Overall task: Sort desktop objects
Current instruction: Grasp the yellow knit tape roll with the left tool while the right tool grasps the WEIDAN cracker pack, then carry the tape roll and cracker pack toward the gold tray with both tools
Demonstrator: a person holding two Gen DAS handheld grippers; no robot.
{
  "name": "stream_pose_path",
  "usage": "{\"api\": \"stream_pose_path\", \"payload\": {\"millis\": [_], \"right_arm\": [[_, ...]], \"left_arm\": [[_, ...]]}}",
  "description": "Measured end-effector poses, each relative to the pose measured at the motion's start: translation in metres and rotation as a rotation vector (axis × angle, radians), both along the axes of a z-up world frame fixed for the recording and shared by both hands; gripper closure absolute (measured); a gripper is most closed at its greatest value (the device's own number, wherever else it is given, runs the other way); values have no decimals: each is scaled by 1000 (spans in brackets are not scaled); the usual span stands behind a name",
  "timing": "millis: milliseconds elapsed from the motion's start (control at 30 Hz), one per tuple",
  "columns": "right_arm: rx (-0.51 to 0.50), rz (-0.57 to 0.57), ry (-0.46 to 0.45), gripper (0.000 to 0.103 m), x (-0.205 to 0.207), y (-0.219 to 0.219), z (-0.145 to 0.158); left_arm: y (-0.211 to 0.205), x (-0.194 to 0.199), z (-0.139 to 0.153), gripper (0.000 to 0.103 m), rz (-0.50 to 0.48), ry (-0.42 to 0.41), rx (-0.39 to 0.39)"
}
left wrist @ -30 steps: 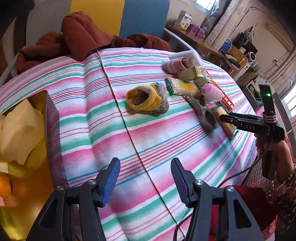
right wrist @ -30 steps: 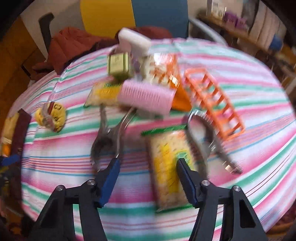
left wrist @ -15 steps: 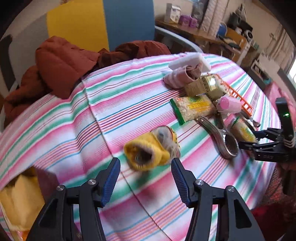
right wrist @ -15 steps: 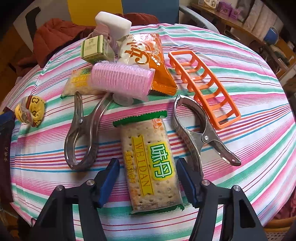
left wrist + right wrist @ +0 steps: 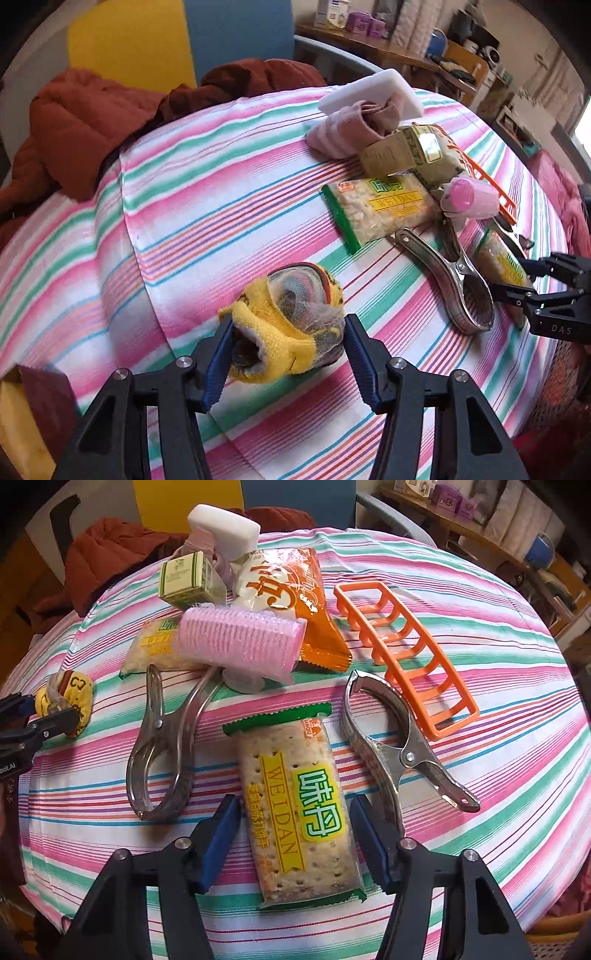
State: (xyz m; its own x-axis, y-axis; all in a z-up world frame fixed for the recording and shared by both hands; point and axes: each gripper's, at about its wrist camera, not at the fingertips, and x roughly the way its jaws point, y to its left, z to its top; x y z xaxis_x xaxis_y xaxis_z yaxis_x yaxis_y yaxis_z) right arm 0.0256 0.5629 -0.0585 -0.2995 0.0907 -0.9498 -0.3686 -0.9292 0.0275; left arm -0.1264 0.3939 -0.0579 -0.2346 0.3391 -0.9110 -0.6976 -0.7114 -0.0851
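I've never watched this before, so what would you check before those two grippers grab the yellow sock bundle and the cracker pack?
1. Yellow sock bundle lies between the left gripper fingers: ok.
2. Left pads pressing the bundle: cannot tell.
3. Cracker pack lies between the right gripper fingers, jaws closing: ok.
4. Right pads touching the pack: not ok, gaps show.
5. Metal clamp crowds the right finger: not ok.
6. Grippers apart from each other: ok.

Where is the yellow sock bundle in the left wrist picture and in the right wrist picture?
Left wrist view: the yellow sock bundle lies low in the centre, between the left gripper's open fingers.
Right wrist view: it lies at the far left edge.
Shared landmark: the pink hair roller, which rests on the snack packets.
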Motion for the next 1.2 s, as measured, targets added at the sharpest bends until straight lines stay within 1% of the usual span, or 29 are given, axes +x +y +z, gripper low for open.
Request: {"api": "stream_pose_path", "payload": {"millis": [67, 133, 300, 433, 567, 700, 800, 833, 900, 1067, 1200], "right_arm": [[5, -5, 3, 50, 2, 1, 3], [11, -10, 5, 53, 4, 2, 6], [19, -11, 6, 54, 10, -2, 11], [16, -20, 10, 54, 16, -5, 12], [14, -23, 28, 54, 25, -8, 15], [20, -33, 41, 54, 30, -7, 19], [18, -53, 67, 54, 36, -7, 25], [15, -54, 76, 54, 33, -2, 27], [21, -53, 94, 54, 35, -6, 32], [47, -16, 138, 54, 41, -25, 44], [37, 9, 155, 54, 47, -47, 50]], "left_arm": [[-6, -2, -3, 46, 35, -38, 22], [-11, -1, -4, 46, 53, -50, 50], [-14, 15, -6, 48, 50, -5, 50], [-29, 23, -7, 51, 91, -13, 105], [-40, 36, -7, 54, 86, 9, 126], [-54, 45, -6, 55, 111, -9, 167], [-63, 48, -6, 57, 130, -23, 196], [-63, 49, -7, 58, 133, -25, 200], [-66, 51, -7, 58, 138, -29, 206], [-73, 60, -7, 59, 139, -29, 219], [-77, 74, -7, 59, 114, 1, 210]]}}
